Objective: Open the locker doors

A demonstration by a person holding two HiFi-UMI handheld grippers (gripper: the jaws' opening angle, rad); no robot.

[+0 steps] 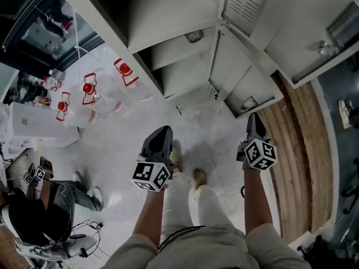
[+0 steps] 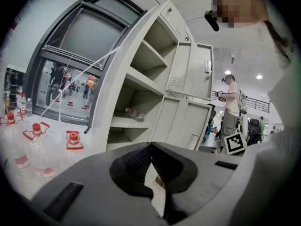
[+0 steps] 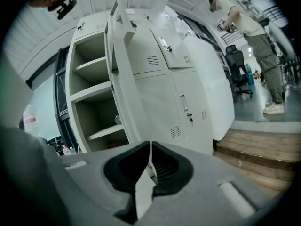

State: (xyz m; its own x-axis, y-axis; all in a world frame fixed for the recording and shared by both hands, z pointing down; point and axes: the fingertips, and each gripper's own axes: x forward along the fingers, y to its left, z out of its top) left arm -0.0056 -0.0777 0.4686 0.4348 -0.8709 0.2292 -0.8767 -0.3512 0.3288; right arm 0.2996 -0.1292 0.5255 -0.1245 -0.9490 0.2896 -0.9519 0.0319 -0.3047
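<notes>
The grey locker bank stands ahead with its left column open: an upper door and a lower door swing out to the right, and bare shelves show. In the right gripper view the open door is edge-on, with closed doors to its right. My left gripper hangs over the floor short of the locker, shut and empty. My right gripper sits just below the lower door's free edge, apart from it; its jaws are shut on nothing. The left gripper's tips also meet.
Several water jugs with red caps stand on the floor left of the locker. A seated person is at the lower left. A wooden step runs along the right. A person stands beyond the lockers near an office chair.
</notes>
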